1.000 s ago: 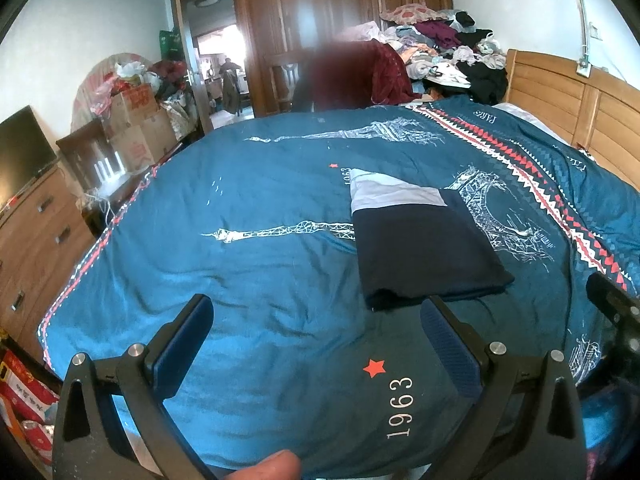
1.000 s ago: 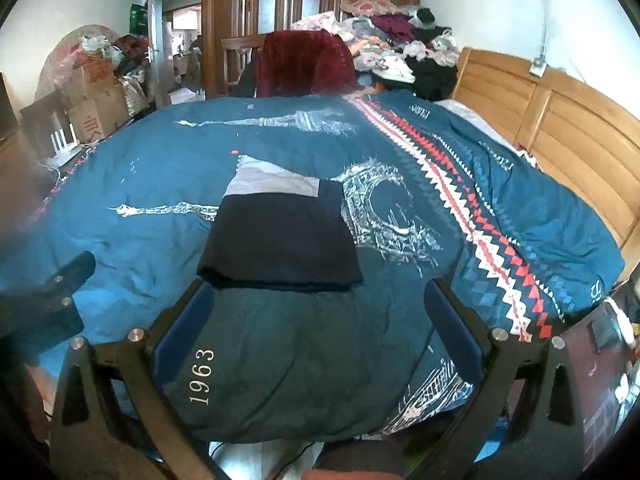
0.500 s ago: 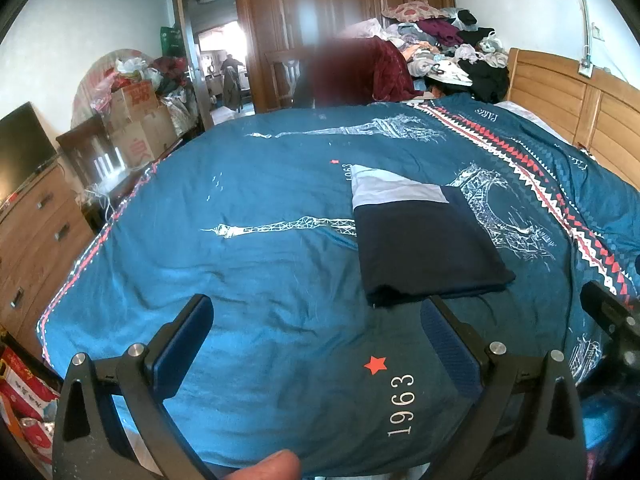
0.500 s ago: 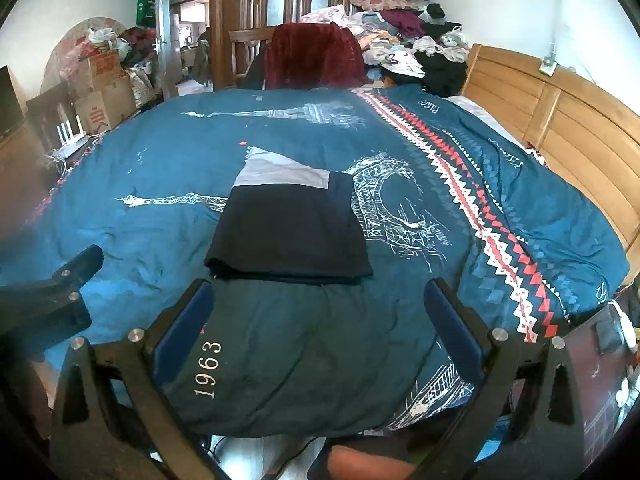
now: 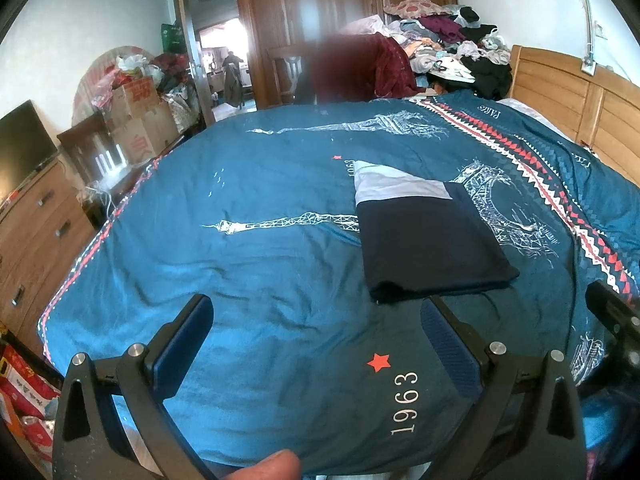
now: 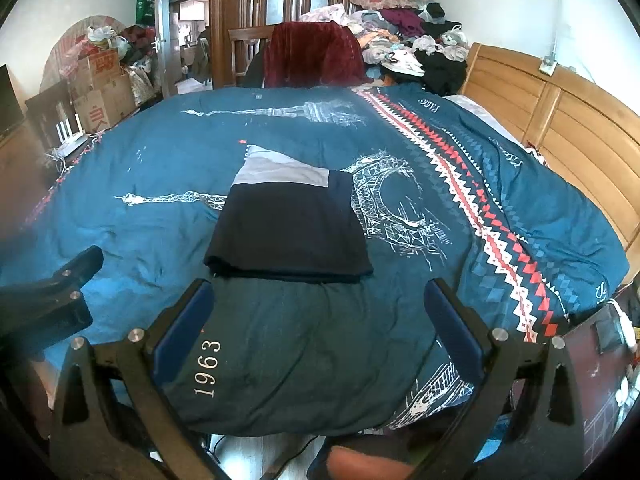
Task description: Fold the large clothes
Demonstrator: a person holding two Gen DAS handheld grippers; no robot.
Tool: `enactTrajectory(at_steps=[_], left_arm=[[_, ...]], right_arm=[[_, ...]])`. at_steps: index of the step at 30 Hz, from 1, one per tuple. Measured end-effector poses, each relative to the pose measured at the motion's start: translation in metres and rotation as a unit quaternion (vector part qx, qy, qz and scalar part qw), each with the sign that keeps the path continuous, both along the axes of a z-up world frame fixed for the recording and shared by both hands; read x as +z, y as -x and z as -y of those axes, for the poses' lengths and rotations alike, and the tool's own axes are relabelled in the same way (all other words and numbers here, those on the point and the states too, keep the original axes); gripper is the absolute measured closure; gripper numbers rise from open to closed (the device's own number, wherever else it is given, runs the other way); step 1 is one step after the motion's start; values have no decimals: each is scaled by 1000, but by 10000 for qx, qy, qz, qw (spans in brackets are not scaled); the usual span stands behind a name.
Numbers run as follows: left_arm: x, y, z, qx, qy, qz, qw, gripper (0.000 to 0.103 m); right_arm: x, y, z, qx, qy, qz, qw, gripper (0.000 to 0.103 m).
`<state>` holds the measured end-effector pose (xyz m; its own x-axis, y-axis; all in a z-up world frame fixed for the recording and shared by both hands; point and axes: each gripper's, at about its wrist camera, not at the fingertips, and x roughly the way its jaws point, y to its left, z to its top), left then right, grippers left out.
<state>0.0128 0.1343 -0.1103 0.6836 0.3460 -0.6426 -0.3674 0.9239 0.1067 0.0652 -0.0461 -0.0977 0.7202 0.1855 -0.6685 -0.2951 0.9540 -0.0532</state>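
Note:
A folded dark navy garment [image 5: 428, 244] with a light grey panel at its far end lies flat on the teal bedspread [image 5: 240, 264]. It also shows in the right wrist view [image 6: 288, 232]. My left gripper [image 5: 316, 336] is open and empty, held above the bed's near edge, just short of the garment's near left corner. My right gripper [image 6: 320, 316] is open and empty, held just short of the garment's near edge. Each gripper shows at the edge of the other's view.
A pile of clothes [image 6: 404, 40] and a chair with a dark red cloth [image 6: 312, 56] stand beyond the bed. A wooden headboard [image 6: 560, 120] runs along the right. A dresser [image 5: 36, 220] and cardboard boxes [image 5: 136, 120] stand at the left.
Both grippers have shifted slightly, and the garment sits a little nearer in the right wrist view. The garment has not moved on the bed. Both grippers stay open.

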Motion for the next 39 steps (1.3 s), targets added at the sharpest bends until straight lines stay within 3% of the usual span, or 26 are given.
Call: enactTrajectory(at_steps=[39], left_arm=[[-4,0,-4,26,51,-26,10000,0]], right_arm=[[-2,0,-2,33,17,-21,10000,0]])
